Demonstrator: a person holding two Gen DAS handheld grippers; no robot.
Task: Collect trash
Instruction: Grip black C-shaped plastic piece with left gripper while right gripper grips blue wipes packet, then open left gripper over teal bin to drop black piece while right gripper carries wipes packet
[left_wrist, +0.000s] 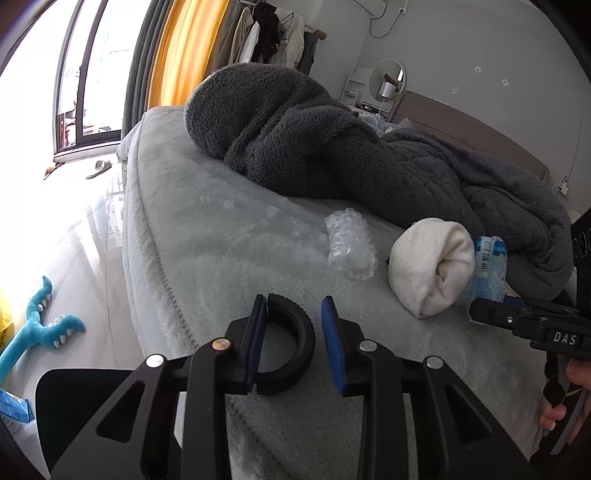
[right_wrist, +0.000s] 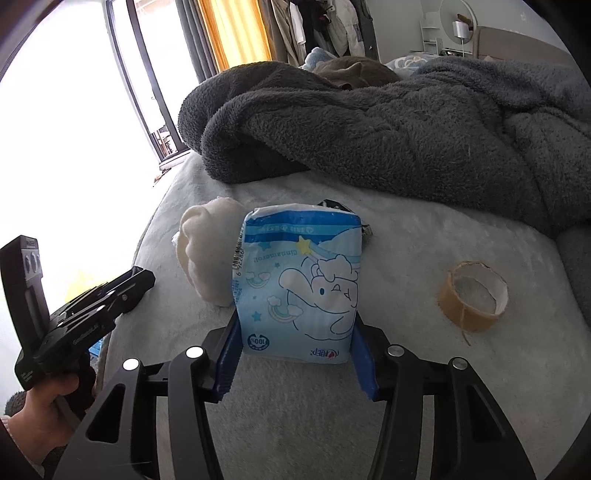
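Your right gripper (right_wrist: 297, 354) is clamped on the blue tissue pack (right_wrist: 297, 284), upright on the bed (right_wrist: 424, 240); your left gripper (left_wrist: 293, 343), nearly closed, has the black half-ring (left_wrist: 290, 343) between its pads, though contact on the right pad is unclear. Both pieces look secured but not yet lifted. Left lying are the bubble wrap (left_wrist: 349, 245) and cardboard tape core (right_wrist: 472, 295). No bin is visible.

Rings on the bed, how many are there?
2. The black ring lies near the bed's edge, between the left gripper fingers. The cardboard tape ring lies right of the blue tissue pack. The dark blanket could hide more.
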